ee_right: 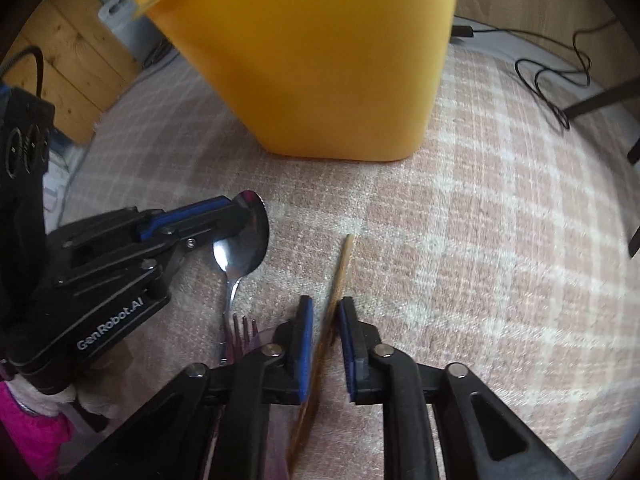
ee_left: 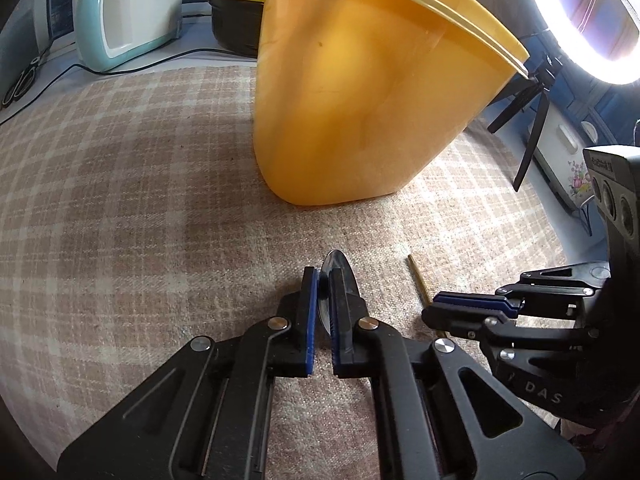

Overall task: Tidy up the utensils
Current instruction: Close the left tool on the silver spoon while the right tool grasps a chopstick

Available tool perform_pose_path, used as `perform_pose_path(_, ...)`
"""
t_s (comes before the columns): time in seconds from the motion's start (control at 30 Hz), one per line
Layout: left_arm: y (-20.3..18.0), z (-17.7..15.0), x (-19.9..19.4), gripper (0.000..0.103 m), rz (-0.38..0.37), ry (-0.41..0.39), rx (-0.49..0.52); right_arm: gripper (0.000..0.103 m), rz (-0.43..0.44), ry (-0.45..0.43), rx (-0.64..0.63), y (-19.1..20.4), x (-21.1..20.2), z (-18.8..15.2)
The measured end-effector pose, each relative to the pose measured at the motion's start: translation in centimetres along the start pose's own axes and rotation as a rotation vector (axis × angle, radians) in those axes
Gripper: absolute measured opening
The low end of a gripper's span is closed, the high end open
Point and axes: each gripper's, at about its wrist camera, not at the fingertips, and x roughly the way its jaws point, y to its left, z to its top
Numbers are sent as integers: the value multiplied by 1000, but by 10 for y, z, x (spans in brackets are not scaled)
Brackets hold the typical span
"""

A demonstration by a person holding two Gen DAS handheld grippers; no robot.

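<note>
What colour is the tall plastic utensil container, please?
The tall plastic utensil container is yellow-orange, clearest in the right wrist view.

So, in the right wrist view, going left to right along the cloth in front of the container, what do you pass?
Left tool closed on the spoon → purple fork → wooden chopstick lying between the right tool's fingers, which stand slightly apart from it.
</note>
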Motion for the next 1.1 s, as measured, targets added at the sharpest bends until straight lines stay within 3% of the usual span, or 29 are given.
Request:
perform_pose_path(0.27, 0, 1, 1, 4, -20, 13, -12, 4, 16, -5, 38, -12, -2, 2)
perform_pose_path(0.3, 0, 1, 3, 6, -20, 23, -18, 4, 20, -10, 51, -17, -3, 1)
perform_pose_path(0.37, 5, 2, 8, 29, -41, 59, -47, 4, 24, -21, 73, -24, -4, -1)
perform_pose_path(0.5, 3, 5, 8, 32, -50, 50, -54, 4, 30, -41, 95, -33, -10, -4)
perform_pose_path(0.6, -3, 4, 9, 28, -26, 28, -18, 4, 30, -59, 107, -36, -16, -7)
perform_pose_path(0.63, -7, 4, 11, 12, -6, 30, 4, 4, 30, -65, 108, -37, -18, -8)
perform_pose_path(0.67, -10, 3, 12, 10, -4, 32, 18, 4, 31, -71, 110, -42, -21, -10)
perform_pose_path(0.87, -14, 1, 5, 1, -7, 19, 32, 4, 31, -102, 111, -58, -36, -18)
perform_pose_path(1.1, -5, -7, -12, 0, 22, -6, 23, 4, 31, -157, 115, -75, -63, -31)
